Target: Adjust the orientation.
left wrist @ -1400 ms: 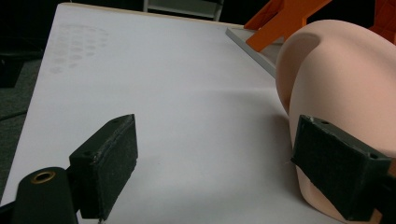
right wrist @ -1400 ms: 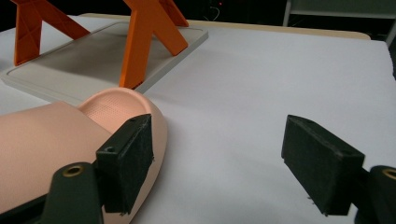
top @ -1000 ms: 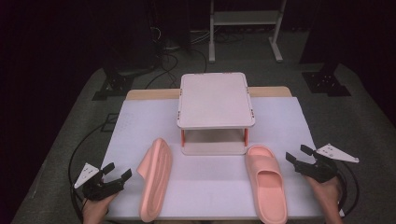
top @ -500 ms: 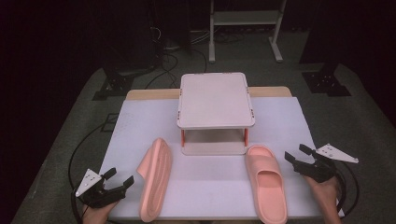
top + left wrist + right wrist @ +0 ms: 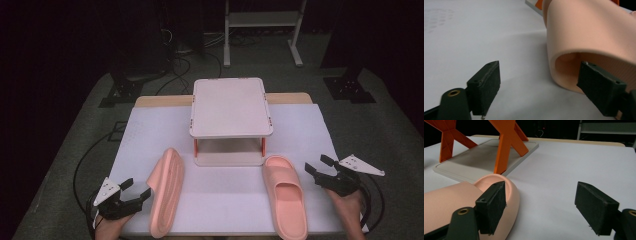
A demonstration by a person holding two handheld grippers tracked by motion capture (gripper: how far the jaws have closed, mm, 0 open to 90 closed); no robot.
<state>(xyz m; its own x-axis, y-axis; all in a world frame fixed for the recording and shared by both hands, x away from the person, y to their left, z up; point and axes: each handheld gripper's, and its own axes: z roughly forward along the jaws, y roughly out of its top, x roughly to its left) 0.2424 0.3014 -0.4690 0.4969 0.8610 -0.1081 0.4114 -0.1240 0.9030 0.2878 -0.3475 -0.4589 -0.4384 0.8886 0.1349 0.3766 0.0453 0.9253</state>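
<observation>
Now two soft pink rubber slippers lie on the white tabletop, one on each side of a small pale two-level rack with orange legs. The left pink slipper is tipped up on its side, so its sole faces the left hand. The right pink slipper lies flat with its open side up, its toe end close to the bottom board of the rack.

The left claw sits low at the near left corner of the tabletop, just beside the tipped slipper. Its jaws have just been closing a little, but they are wide apart and hold nothing. In the left gripper view, the left claw points at the open mouth of that slipper. One black pad is out on the bare white top and the other is right at the slipper's edge. It looks very close, maybe touching, but the picture does not make that clear.

The right claw waits at the near right side, just beside the flat slipper and apart from it. Its jaws are wide open too and empty. In the right gripper view, the right claw has one pad in front of the slipper's round end, with the orange legs behind.
</observation>
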